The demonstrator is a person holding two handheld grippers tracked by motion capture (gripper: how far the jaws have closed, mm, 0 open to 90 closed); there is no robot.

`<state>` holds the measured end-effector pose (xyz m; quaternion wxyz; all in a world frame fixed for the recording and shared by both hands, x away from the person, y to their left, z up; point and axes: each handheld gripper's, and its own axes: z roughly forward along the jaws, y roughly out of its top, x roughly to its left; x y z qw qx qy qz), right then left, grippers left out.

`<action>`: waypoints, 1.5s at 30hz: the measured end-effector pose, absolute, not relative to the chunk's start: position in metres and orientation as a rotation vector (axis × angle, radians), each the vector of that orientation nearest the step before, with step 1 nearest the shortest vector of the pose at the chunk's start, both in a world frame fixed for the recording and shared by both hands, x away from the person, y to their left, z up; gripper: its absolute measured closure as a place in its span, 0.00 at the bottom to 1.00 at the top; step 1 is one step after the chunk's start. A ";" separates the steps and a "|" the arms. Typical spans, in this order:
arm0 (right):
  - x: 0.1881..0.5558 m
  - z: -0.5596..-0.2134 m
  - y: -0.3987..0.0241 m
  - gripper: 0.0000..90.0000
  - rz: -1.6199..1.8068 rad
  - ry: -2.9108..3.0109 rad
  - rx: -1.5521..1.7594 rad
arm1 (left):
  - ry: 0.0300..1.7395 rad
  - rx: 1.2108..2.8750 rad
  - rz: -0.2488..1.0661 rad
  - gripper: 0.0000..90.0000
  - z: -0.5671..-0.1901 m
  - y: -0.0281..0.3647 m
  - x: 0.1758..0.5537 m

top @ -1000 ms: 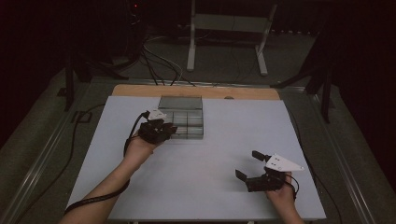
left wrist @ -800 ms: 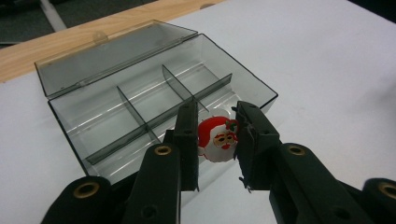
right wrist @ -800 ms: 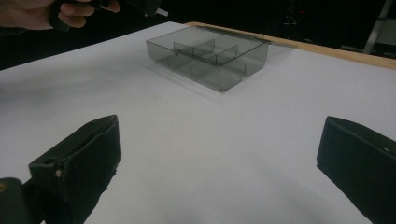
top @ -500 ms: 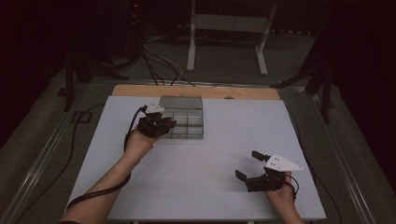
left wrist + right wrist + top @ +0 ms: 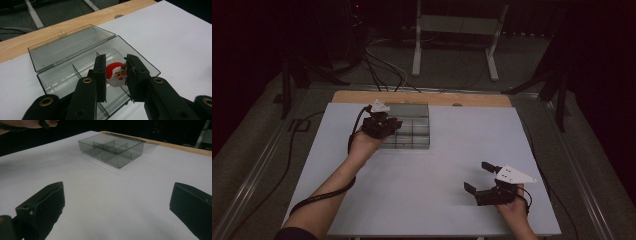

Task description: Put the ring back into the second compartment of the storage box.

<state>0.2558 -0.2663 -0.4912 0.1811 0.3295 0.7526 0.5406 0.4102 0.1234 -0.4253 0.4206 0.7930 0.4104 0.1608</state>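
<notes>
A clear plastic box with dividers lies on the white table, its lid folded open toward the wooden back edge. My left gripper hangs over the box's left half, shut on a small round Santa-face figure held between the pads above a compartment. Near the front right of the table my right gripper rests low, its jaws wide open with nothing between them.
The white table top has a wooden strip along its far edge. Behind it on the dark floor stand a metal stand's legs and cables. A cable trails along my left forearm.
My left hand has moved forward and slightly up, carrying the Santa figure over the box. The right gripper has stayed where it was.
</notes>
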 end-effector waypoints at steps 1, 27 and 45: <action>0.256 -0.491 -0.266 0.00 1.526 2.126 0.930 | 1.028 1.987 0.403 0.81 -0.425 0.123 0.410; 0.256 -0.491 -0.266 0.00 1.530 2.131 0.925 | 1.062 1.982 0.451 0.81 -0.439 0.107 0.442; 0.256 -0.492 -0.265 0.00 1.536 2.141 0.923 | 1.111 2.007 0.404 0.81 -0.460 0.103 0.457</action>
